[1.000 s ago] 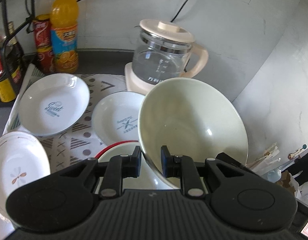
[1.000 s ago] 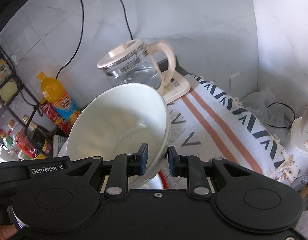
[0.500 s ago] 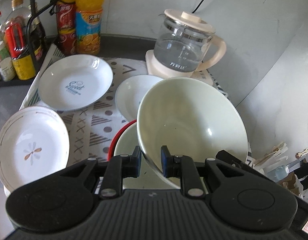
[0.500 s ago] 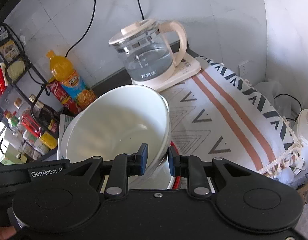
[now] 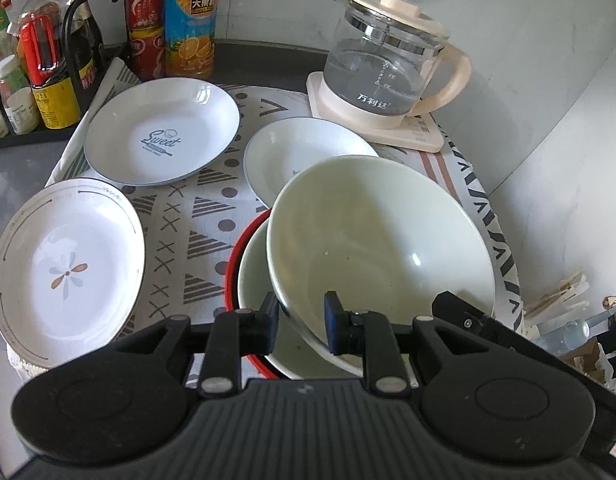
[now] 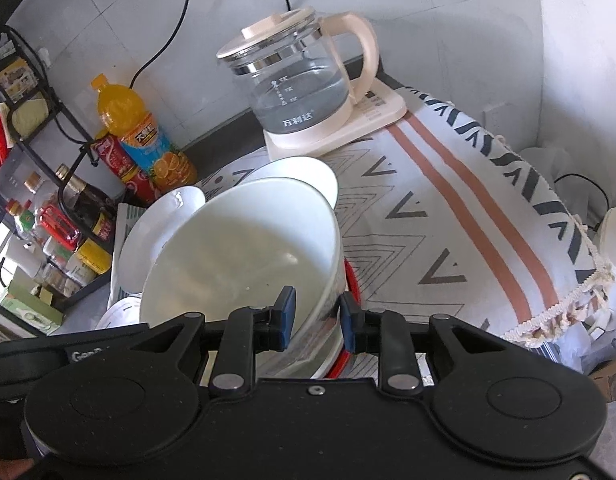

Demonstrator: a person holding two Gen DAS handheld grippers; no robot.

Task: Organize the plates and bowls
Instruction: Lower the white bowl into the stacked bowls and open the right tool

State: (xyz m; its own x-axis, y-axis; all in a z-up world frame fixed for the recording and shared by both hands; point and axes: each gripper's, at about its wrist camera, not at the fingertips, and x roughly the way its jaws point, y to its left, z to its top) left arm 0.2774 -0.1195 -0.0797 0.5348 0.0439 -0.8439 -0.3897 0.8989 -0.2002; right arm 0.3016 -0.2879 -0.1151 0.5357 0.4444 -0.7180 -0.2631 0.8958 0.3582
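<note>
A large pale bowl [image 5: 379, 232] leans tilted inside a second pale bowl [image 5: 256, 276], which sits in a red-rimmed dish [image 5: 232, 264] on the patterned cloth. My left gripper [image 5: 302, 316] straddles its near rim. The jaws are opening and the pads are easing off the wall between them. My right gripper [image 6: 317, 316] straddles the same bowl [image 6: 244, 256] on its opposite rim. Its jaws are opening too, with the wall still between them and the red rim [image 6: 352, 280] just below.
Three white plates lie on the cloth: a "Sweet" plate [image 5: 160, 132], a flower plate [image 5: 64, 272] and a smaller plate [image 5: 304, 148]. A glass kettle [image 5: 383, 68] stands at the back, with drink bottles [image 5: 190, 20] and a condiment rack [image 5: 48, 60] on the left.
Both grippers have come down with the large bowl, which now leans in the stacked bowl. Each pair of jaws stands slightly wider than before.
</note>
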